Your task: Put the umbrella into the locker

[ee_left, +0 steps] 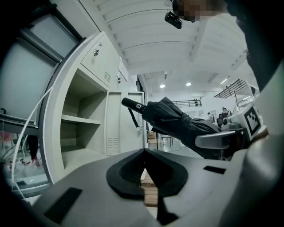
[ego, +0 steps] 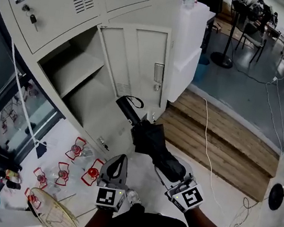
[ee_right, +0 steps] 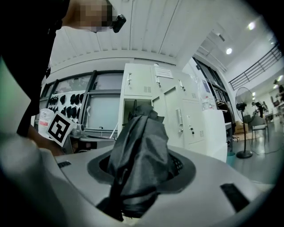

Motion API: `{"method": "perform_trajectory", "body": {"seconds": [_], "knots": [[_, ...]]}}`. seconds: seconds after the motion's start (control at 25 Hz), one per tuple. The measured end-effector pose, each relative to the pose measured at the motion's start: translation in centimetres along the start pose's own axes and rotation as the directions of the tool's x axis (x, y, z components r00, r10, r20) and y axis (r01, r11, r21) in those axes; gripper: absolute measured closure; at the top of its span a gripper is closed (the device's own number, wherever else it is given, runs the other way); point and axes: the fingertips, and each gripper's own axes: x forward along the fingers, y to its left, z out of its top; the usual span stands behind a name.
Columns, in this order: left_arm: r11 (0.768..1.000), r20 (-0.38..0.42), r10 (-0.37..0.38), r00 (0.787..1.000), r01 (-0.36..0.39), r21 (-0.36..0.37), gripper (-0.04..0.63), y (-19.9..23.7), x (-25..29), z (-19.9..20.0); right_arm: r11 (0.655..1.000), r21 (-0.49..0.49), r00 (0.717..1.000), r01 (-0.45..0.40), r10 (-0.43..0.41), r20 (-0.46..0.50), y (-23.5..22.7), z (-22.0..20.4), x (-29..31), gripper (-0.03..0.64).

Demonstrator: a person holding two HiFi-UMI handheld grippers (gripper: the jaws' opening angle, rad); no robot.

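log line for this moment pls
right gripper: shut on umbrella | left gripper: shut, empty | locker: door open | umbrella: folded, handle toward locker, not yet inside

L tool (ee_left: 143, 153) level, jaws seemingly together, empty, R tool (ego: 171, 174) level, clamped on umbrella (ego: 148, 136)
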Motion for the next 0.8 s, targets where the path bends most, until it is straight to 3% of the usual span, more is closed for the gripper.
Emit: {"method": "perform_trajectory", "body": {"seconds": [0.52, 0.8], "knots": [[0.99, -0.032, 0.136, 0.99, -0.137, -0.034, 0.598, 12.1, 0.6, -1.3, 0.999, 0.007, 0.992, -0.05, 0.05, -0.116, 0.2, -4.0, 12.3, 0.402], [0.987, -0.003, 0.16, 0.987, -0.16, -0.022, 0.599, 16.0, 0.4, -0.9, 0.998, 0.013, 0.986, -0.062, 0.064, -0.151, 1.1, -5.2, 17.0, 0.402]]}}
